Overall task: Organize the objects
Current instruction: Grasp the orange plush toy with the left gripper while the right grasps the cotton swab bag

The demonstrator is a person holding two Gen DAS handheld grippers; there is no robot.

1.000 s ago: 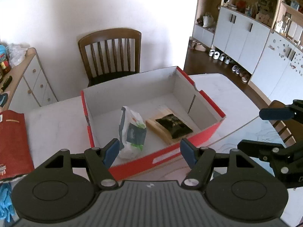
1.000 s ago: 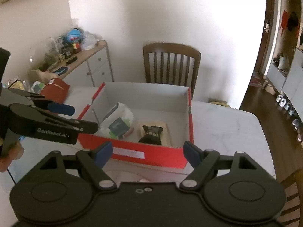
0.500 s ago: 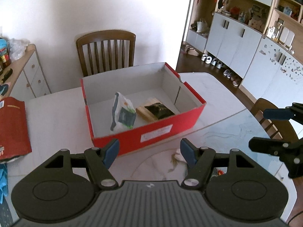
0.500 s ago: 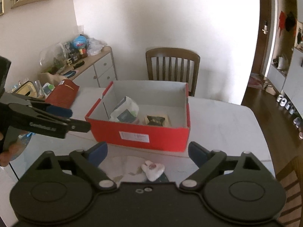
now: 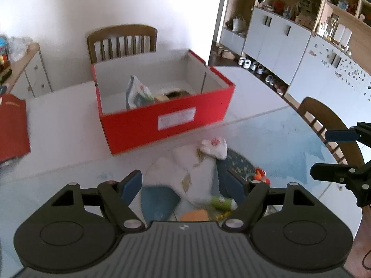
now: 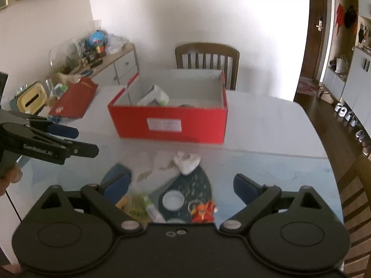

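Observation:
A red shoebox (image 5: 167, 118) (image 6: 171, 122) stands open on the white table, holding a white-green pouch (image 5: 136, 92) and a dark packet (image 5: 174, 93). Loose items lie in front of it: a white plush toy (image 5: 214, 147) (image 6: 186, 162), a dark patterned round mat (image 6: 185, 187), a white cloth (image 5: 183, 173), a blue piece (image 5: 157, 202) and a small orange-red toy (image 6: 204, 209). My left gripper (image 5: 184, 185) is open and empty above the loose items. My right gripper (image 6: 180, 185) is open and empty above them too.
A red box lid (image 5: 12, 125) (image 6: 74, 97) lies at the table's left. A wooden chair (image 5: 120, 41) stands behind the shoebox, another (image 5: 329, 125) at the right. A cluttered sideboard (image 6: 97, 62) is at the left, white cabinets (image 5: 289, 37) at the right.
Both grippers have pulled back from the shoebox toward the near side of the table. The loose items in front of the box have come into view. Both stay open.

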